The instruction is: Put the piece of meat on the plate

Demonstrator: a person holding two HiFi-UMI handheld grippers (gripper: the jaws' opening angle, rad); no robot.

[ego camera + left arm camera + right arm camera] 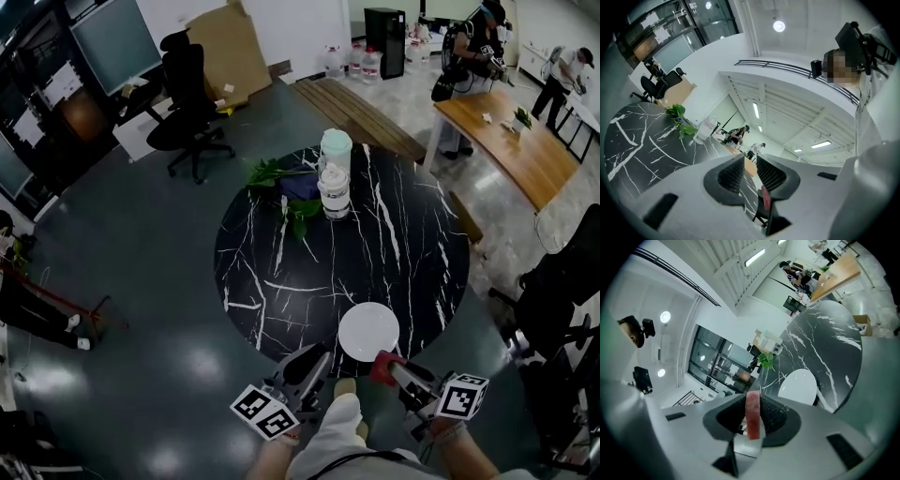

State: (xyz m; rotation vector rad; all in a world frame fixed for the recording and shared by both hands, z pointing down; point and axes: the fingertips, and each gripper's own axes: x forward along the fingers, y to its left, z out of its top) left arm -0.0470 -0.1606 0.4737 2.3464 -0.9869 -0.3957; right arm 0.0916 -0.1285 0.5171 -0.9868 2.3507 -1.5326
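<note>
A flat red piece of meat [753,416] stands on edge between the pads of my right gripper [752,401], which is shut on it. In the head view this gripper [386,364] holds the meat [382,367] just off the near rim of the round black marble table [281,281]. The white plate [368,331] lies empty near that rim, just beyond the gripper and a little to its left; in the right gripper view the plate [799,385] is ahead and to the right. My left gripper [314,361] hovers beside the right one, with its jaws [750,166] a narrow gap apart and nothing between them.
Two stacked lidded jars [335,173] and leafy greens [281,178] sit at the table's far side. A black office chair [187,94] stands beyond on the left and a wooden table [516,141] with people on the right. The person's leg [337,427] is below the table edge.
</note>
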